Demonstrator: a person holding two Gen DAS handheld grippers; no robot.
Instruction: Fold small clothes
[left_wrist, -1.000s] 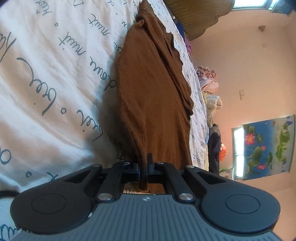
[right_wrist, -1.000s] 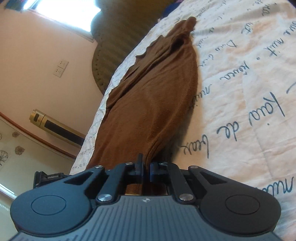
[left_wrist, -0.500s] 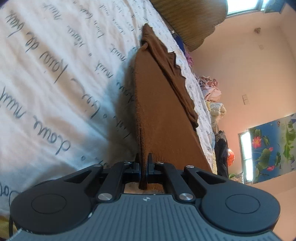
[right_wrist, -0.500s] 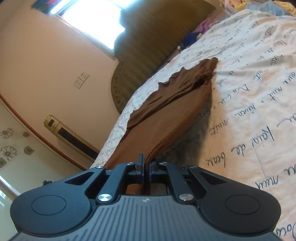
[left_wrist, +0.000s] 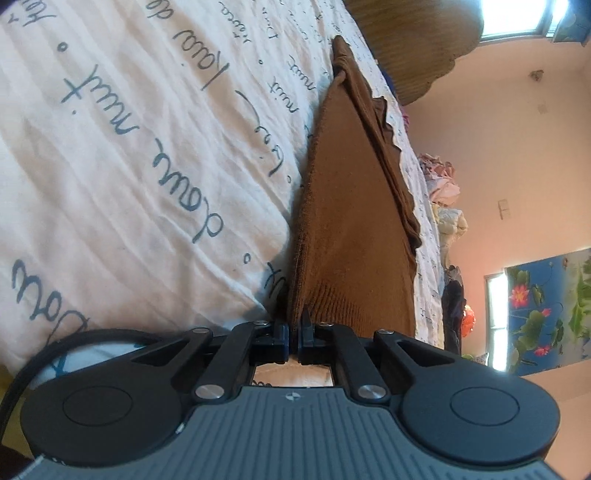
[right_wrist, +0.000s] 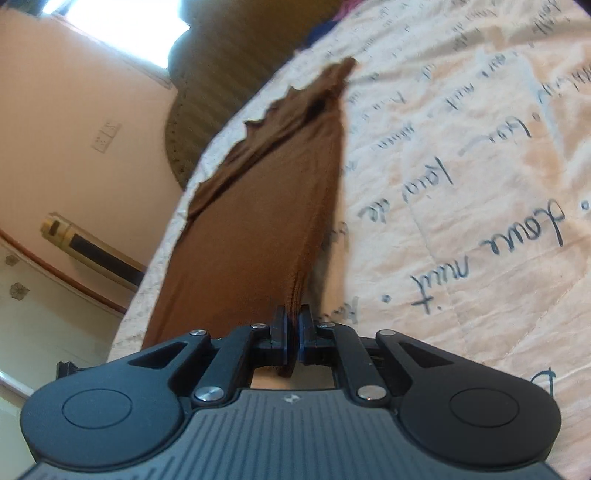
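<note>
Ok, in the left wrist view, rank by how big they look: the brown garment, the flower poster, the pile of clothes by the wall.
1. brown garment, though nearness inflates it
2. flower poster
3. pile of clothes

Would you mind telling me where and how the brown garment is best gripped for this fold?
Grip the brown garment at its two near hem corners, coming in from the near edge along its length. That ribbed edge is straight and gives the corners; the far end bunches to a point. The left gripper and right gripper hold it so.

Both wrist views close, tilted; share brown garment (left_wrist: 351, 229), bedsheet (right_wrist: 480, 184).
</note>
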